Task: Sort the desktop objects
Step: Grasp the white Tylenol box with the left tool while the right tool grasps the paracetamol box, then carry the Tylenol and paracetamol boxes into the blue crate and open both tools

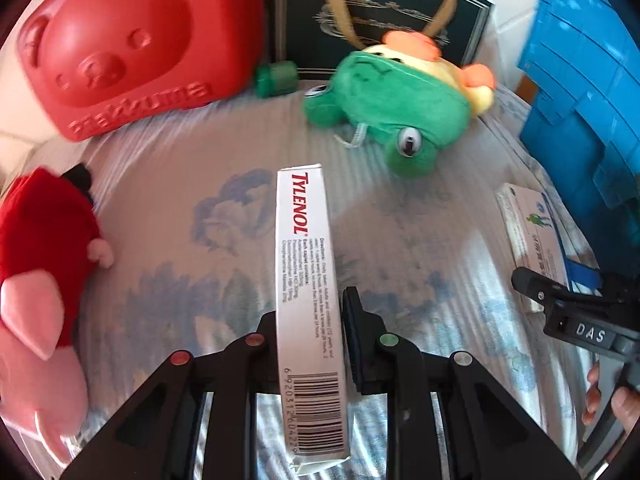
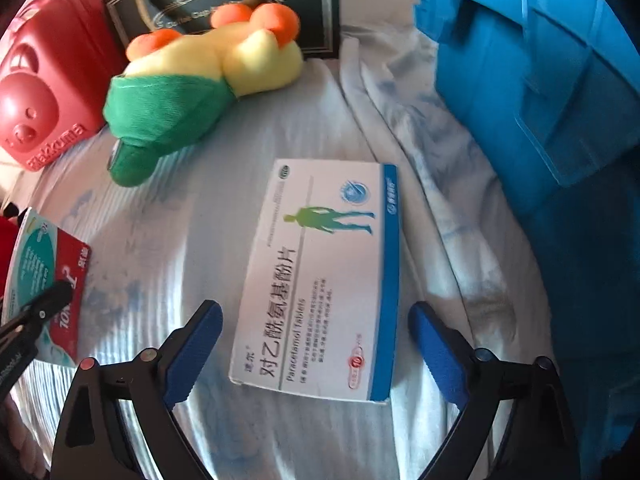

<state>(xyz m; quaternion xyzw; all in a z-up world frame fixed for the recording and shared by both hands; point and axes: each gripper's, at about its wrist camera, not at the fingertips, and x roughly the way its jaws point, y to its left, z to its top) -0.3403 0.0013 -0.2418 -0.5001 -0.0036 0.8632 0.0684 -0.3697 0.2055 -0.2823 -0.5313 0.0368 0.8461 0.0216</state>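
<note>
Tylenol box (image 1: 306, 312) stands edge-up, clamped between left gripper (image 1: 308, 320) fingers.

I'm seeing smooth cardboard on the Tylenol box (image 1: 306, 300) and a slight sheen on the paracetamol box (image 2: 320, 280). Fuzzy cloth frog plush (image 1: 396, 112), glossy moulded red plastic case (image 1: 132, 40), ribbed cloth (image 1: 200, 200) underneath.

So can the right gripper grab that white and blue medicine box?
Probably yes. The right gripper is open, its fingers on either side of the paracetamol box, which lies flat on the cloth with nothing between them.
</note>
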